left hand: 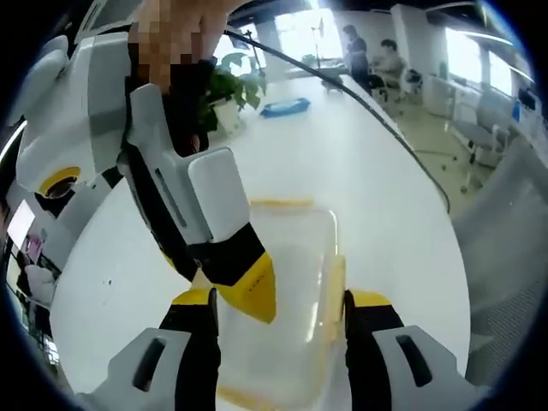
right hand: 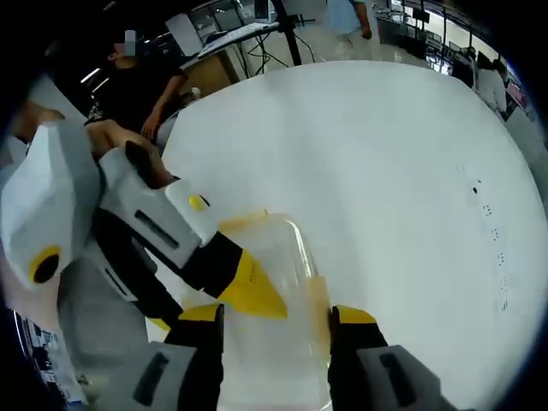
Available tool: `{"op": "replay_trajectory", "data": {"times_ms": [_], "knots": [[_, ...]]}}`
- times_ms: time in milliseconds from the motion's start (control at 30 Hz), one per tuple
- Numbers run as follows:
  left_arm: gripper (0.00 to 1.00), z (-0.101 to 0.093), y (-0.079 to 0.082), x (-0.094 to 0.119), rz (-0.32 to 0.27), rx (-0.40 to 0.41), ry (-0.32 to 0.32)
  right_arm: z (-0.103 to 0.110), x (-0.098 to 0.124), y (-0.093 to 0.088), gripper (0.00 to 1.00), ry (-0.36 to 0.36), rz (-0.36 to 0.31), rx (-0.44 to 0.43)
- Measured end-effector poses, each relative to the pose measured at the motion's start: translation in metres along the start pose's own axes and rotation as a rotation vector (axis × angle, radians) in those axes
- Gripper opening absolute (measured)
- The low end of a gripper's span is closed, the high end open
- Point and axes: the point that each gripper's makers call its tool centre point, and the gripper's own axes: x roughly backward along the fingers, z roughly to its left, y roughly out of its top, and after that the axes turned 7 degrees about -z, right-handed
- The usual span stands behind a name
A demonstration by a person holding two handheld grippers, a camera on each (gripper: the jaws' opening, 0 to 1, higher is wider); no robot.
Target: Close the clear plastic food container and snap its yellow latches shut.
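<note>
The clear plastic food container [left hand: 295,248] lies on the white table [left hand: 368,188], with yellow latches along its far edge [left hand: 282,203] and its right side [left hand: 336,282]. My left gripper [left hand: 278,301] stands open, its yellow-tipped jaws on either side of the container's near part. The right gripper [left hand: 250,291] reaches down from the upper left, and its yellow tip rests on the lid. In the right gripper view the container [right hand: 287,257] lies between my right gripper's [right hand: 276,314] open jaws. The left gripper [right hand: 253,291] points at the lid from the left.
A potted plant [left hand: 231,90], a blue object [left hand: 285,106] and a black cable [left hand: 385,128] lie farther along the table. People sit at its far end [left hand: 377,56]. A grey chair [left hand: 505,257] stands to the right. A seated person in black [right hand: 137,90] is beside the table.
</note>
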Motion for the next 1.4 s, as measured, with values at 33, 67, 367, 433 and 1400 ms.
{"op": "replay_trajectory", "data": {"times_ms": [33,67,367,433,1400], "knots": [[0.56,0.0,0.0,0.0,0.0,0.0,-0.001,-0.001,-0.001,0.0,0.47,0.017,0.007,-0.002],[0.56,0.0,0.0,0.0,0.0,-0.001,-0.001,-0.001,-0.001,0.0,0.47,0.026,0.011,-0.004],[0.56,0.0,0.001,-0.002,0.012,-0.014,-0.014,0.001,-0.004,-0.001,0.46,0.095,0.049,-0.013],[0.56,0.0,0.001,-0.001,0.014,-0.014,-0.015,0.001,-0.005,-0.002,0.47,0.11,0.042,-0.017],[0.55,-0.003,-0.004,-0.008,0.02,-0.053,0.089,0.009,-0.01,0.001,0.52,0.117,-0.041,-0.022]]}}
